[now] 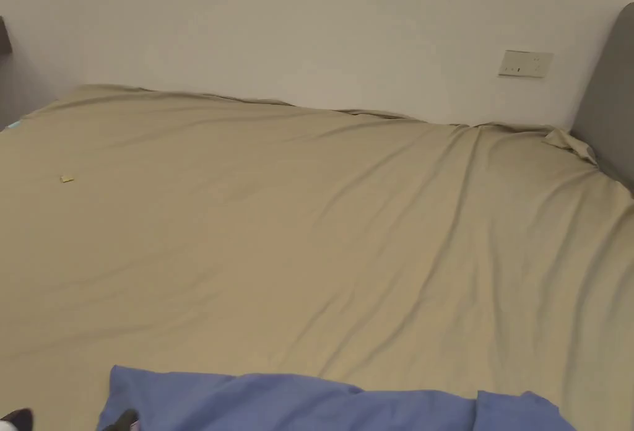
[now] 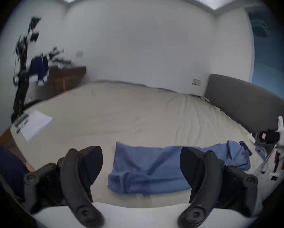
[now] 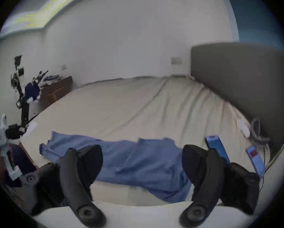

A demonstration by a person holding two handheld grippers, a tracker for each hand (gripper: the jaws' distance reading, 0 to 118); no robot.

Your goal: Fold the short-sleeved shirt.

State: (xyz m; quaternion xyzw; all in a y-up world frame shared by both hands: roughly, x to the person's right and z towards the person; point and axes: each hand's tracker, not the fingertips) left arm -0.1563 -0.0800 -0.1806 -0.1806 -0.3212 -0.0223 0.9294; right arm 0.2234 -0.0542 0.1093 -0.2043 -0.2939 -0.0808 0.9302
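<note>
A blue short-sleeved shirt [image 1: 322,404] lies as a long folded strip along the near edge of the bed. In the left gripper view the shirt [image 2: 146,169] sits ahead of my left gripper [image 2: 141,156], whose black jaws stand wide apart with nothing between them. In the right gripper view the shirt [image 3: 134,162] stretches across below my right gripper [image 3: 142,156], also open and above the cloth. The other gripper, white and black, shows far off at the right edge [image 2: 273,136] and at the left edge [image 3: 8,132].
The beige sheet [image 1: 297,234] covers the bed, with a grey headboard [image 1: 610,98] at the right. Two phones [image 3: 217,147] and a cable lie near the headboard. A white paper [image 2: 34,126] rests on the bed's left corner. A wooden table [image 2: 67,77] stands by the wall.
</note>
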